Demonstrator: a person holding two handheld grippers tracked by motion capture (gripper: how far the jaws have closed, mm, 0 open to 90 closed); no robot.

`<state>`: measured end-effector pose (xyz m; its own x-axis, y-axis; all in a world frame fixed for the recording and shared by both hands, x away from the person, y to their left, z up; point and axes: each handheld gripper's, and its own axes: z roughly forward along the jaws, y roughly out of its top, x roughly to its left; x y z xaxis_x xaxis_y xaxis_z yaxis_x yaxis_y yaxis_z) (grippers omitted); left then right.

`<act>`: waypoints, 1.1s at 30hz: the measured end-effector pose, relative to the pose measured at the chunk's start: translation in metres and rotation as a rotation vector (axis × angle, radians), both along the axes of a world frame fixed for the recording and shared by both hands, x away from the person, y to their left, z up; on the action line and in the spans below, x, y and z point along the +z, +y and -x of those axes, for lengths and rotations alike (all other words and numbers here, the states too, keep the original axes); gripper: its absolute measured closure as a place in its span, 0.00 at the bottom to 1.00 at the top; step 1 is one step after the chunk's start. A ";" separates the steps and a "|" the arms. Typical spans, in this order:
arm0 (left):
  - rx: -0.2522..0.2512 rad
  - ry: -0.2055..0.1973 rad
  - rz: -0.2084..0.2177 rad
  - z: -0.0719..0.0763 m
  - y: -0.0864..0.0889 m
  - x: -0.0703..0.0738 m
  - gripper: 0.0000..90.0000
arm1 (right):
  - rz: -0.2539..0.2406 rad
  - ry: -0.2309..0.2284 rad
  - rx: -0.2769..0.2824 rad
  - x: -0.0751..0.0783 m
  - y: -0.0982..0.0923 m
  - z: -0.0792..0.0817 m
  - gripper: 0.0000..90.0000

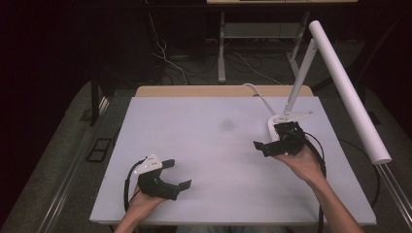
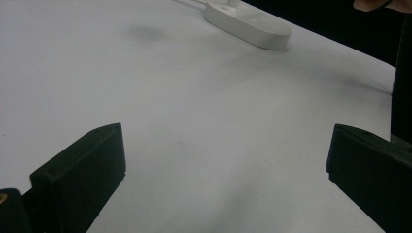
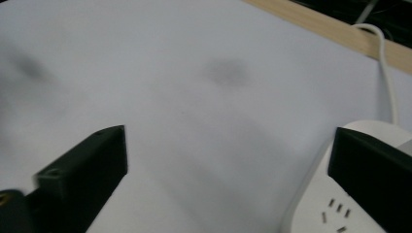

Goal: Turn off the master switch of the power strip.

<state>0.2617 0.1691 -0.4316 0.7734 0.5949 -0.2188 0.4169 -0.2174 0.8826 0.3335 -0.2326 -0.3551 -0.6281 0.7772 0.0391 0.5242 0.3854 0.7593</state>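
progress: nothing started, no task thing on the worktop (image 1: 214,145) | left gripper (image 1: 175,177) fingers spread wide, empty | right gripper (image 1: 265,145) fingers spread wide, empty, beside power strip (image 3: 335,204)

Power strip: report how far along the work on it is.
Done: nothing that shows; the power strip lies on the white board, cable running off the far edge, no plug seen in the visible sockets. In hand: nothing; the left gripper and right gripper both hover with jaws wide open, the right one next to the strip. Left: any grasp at all.
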 end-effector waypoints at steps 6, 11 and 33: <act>0.002 0.004 0.004 0.000 0.000 0.000 0.00 | -0.028 -0.010 0.010 -0.005 -0.008 0.018 0.00; 0.002 0.003 0.002 0.000 0.000 0.000 0.00 | -0.063 0.006 0.004 -0.012 -0.015 0.031 0.00; 0.005 0.002 -0.002 0.000 0.001 0.000 0.00 | -0.148 0.068 -0.019 -0.054 -0.047 0.078 0.00</act>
